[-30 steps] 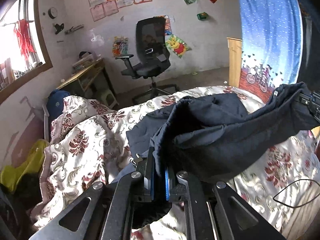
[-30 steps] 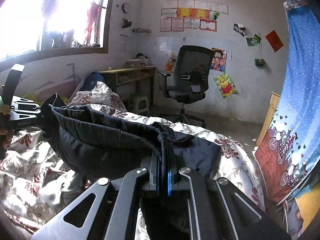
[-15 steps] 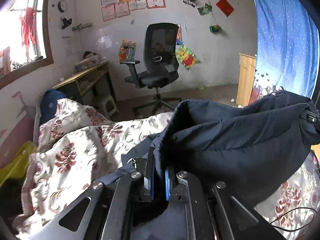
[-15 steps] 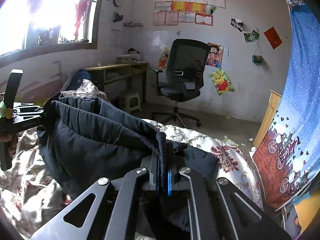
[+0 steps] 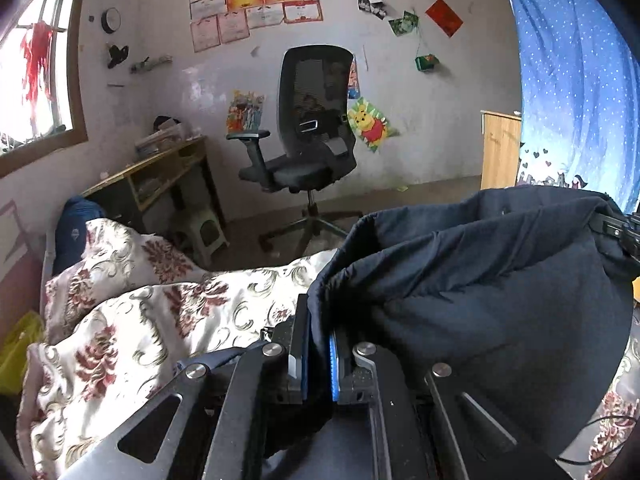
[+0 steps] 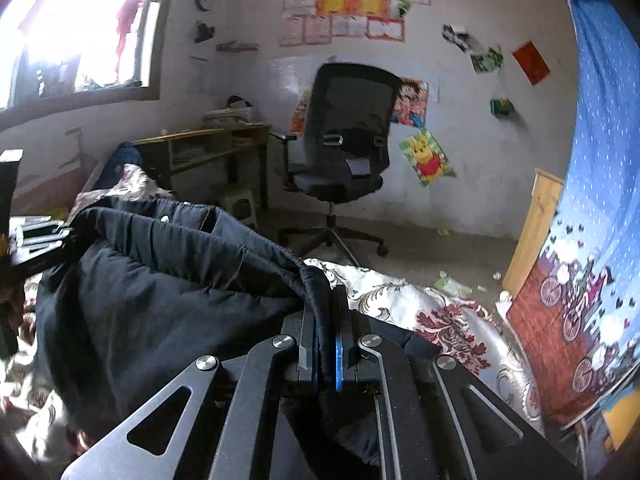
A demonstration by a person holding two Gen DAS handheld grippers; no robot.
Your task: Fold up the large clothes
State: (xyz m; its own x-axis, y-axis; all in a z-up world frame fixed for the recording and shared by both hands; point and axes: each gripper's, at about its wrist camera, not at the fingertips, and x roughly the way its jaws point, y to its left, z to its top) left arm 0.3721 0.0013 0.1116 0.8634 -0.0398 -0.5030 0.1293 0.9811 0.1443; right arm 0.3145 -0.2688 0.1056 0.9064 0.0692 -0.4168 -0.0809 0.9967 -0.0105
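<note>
Both my claws, left [image 5: 318, 344] and right [image 6: 326, 332], clamp a dark jacket [image 5: 480, 280] stretched between them above the floral bed [image 5: 140, 320]; wall papers [image 5: 256, 4] are unreadable.

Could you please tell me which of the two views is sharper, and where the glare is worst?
Left wrist view: sharp, chair crisp, window moderately bright. Right wrist view: motion-blurred, certificates smeared, window blown out white.

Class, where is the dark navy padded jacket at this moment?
The dark navy padded jacket hangs stretched between the left gripper and right gripper, above the floral bedspread.
</note>
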